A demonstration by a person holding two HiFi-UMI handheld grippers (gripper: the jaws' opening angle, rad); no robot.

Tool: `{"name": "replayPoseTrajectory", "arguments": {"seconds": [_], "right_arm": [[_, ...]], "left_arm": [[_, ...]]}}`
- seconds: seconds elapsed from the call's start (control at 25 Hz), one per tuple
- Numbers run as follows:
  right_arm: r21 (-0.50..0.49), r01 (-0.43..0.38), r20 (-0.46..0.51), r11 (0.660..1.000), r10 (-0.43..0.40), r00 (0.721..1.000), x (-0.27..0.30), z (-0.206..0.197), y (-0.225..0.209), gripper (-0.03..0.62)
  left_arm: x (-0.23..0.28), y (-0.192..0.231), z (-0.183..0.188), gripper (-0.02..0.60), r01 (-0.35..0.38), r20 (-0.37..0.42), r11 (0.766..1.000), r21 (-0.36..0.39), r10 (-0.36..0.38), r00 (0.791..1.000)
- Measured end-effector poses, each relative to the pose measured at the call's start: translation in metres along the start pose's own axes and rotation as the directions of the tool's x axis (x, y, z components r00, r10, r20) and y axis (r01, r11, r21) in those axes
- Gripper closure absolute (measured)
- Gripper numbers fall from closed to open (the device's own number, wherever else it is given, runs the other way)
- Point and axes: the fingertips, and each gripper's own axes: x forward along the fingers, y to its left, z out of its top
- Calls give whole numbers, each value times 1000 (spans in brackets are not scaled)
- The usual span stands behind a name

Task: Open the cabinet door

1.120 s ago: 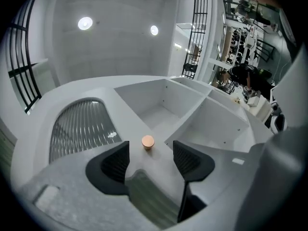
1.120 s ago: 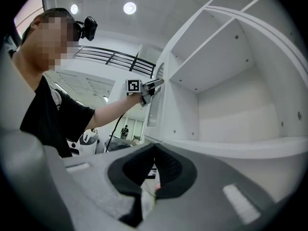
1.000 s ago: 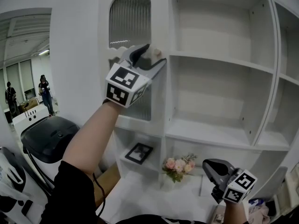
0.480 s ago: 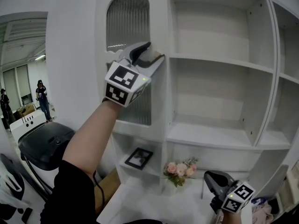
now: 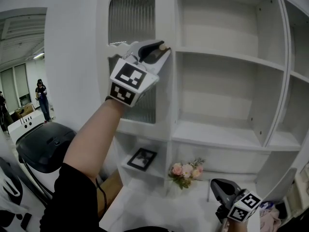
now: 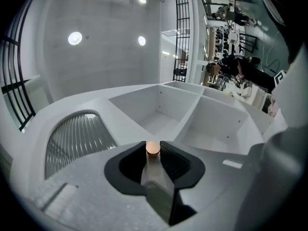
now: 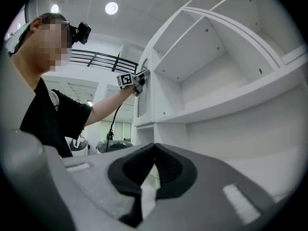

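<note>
The white cabinet door (image 5: 164,100) has an arched ribbed-glass panel (image 5: 131,13) and a small round tan knob (image 5: 163,47) near its right edge. My left gripper (image 5: 161,50) is raised to that knob. In the left gripper view the knob (image 6: 152,147) sits between the black pads (image 6: 169,155), and the jaws are closing, with both pads against its sides. The door lies flush with the cabinet frame. My right gripper (image 5: 218,186) hangs low at the bottom right, away from the door; in the right gripper view (image 7: 154,149) its pads meet with nothing between them.
Open white shelves (image 5: 227,57) fill the wall right of the door. Below the door a framed picture (image 5: 141,159) stands in a niche and a bunch of pink flowers (image 5: 186,170) lies on the counter. A black rounded object (image 5: 43,144) stands at the left.
The left jaws have narrowed from wide open onto the knob. The right gripper has sunk lower in the head view.
</note>
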Motion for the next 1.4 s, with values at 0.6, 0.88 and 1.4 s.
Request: {"name": "replayPoseTrajectory", "arguments": {"seconds": [0.6, 0.88, 1.4], "right_arm": [[-73, -24, -24, 997, 23, 999, -51, 37, 9, 599], [-65, 8, -37, 998, -11, 999, -94, 32, 12, 599], [-155, -7, -52, 988, -1, 999, -86, 48, 65, 599]], "left_arm": [[-3, 0, 3, 497, 29, -111, 987, -157, -47, 993], [-21, 4, 17, 499, 25, -114, 972, -234, -53, 992], [-75, 19, 51, 503, 73, -10, 948, -311, -80, 997]]}}
